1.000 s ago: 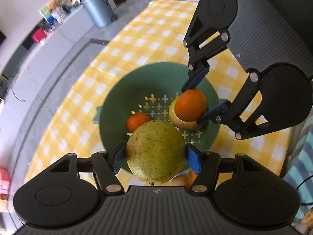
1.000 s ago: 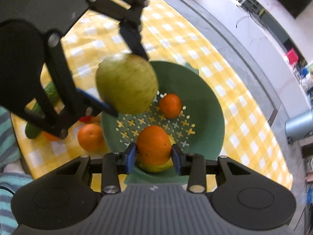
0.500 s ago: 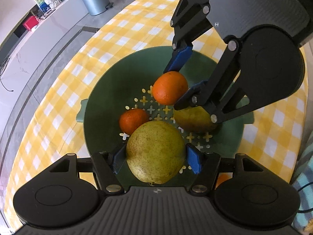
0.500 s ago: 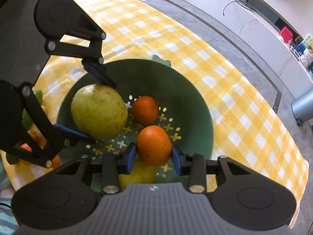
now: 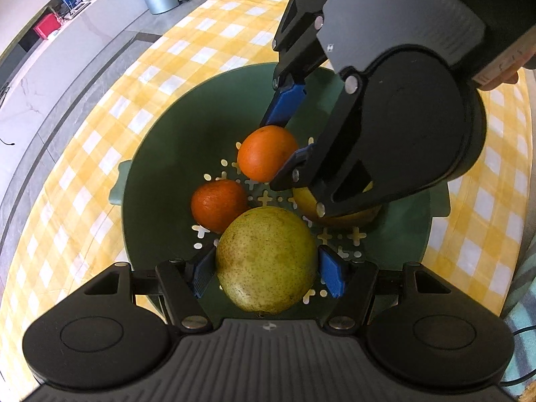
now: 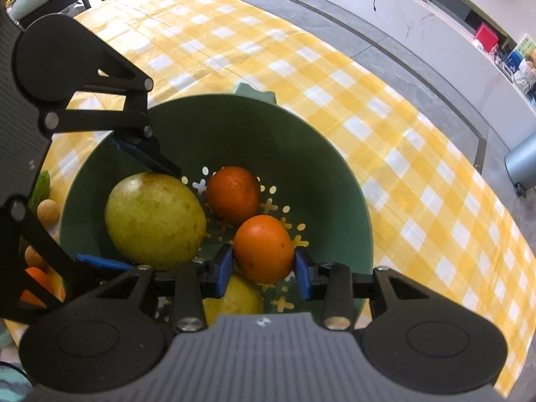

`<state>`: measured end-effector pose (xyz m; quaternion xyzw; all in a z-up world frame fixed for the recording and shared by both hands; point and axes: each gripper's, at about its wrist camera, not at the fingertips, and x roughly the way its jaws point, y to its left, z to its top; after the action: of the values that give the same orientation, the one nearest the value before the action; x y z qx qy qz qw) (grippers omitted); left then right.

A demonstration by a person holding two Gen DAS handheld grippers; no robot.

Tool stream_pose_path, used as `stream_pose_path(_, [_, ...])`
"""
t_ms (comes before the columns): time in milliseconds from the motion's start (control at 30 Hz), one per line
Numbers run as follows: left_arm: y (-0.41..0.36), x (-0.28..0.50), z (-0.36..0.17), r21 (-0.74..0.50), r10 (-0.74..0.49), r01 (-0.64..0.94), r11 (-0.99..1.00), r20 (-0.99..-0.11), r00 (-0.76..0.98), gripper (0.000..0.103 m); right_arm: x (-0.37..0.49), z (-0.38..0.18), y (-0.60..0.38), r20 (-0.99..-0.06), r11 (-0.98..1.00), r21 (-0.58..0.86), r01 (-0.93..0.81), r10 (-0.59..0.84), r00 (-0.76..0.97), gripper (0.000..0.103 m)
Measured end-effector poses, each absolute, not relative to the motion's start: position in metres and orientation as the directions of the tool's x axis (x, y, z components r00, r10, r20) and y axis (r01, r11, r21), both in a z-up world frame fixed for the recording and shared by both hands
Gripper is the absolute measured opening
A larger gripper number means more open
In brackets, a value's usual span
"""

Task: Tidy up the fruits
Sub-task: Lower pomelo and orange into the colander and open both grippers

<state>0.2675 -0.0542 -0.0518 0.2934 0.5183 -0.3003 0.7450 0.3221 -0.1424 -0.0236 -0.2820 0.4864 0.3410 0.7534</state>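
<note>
Bright daylight, soft shadows, glare on the floor (image 6: 335, 10), strong fisheye bending, blurred edges.

Left tool (image 5: 266, 269) and right tool (image 6: 263, 266), both clamped.

Your right gripper (image 6: 263, 264) sits over the green colander (image 6: 335, 181) with its blue pads closed on an orange (image 6: 263, 249) — low, near the perforated floor. Just beyond it lies a second orange (image 6: 232, 194). To the left, your left gripper (image 6: 134, 201) clamps a pear (image 6: 154, 219) inside the bowl. A yellow fruit (image 6: 234, 298) shows beneath your near fingers. The colander rests on a yellow checked cloth (image 6: 335, 77).
</note>
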Motion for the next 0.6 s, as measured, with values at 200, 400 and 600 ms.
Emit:
stream_pose_path(200, [-0.055, 0.268, -0.061, 0.095, -0.14, 0.741, 0.665, -0.958, 0.249, 0.075, 0.324, -0.031, -0.14, -0.93, 0.625, -0.084, -0.776, 0.23, 0.286, 0.037])
stream_pose_path(400, [-0.05, 0.274, -0.065, 0.064, -0.138, 0.717, 0.694, -0.966, 0.22, 0.076, 0.323, -0.03, -0.14, -0.927, 0.636, -0.085, -0.767, 0.232, 0.295, 0.038])
stream_pose_path(600, [-0.043, 0.278, -0.068, 0.047, -0.151, 0.692, 0.72, -0.963, 0.223, 0.079, 0.319, -0.023, -0.142, -0.92, 0.649, -0.106, -0.753, 0.224, 0.322, 0.052])
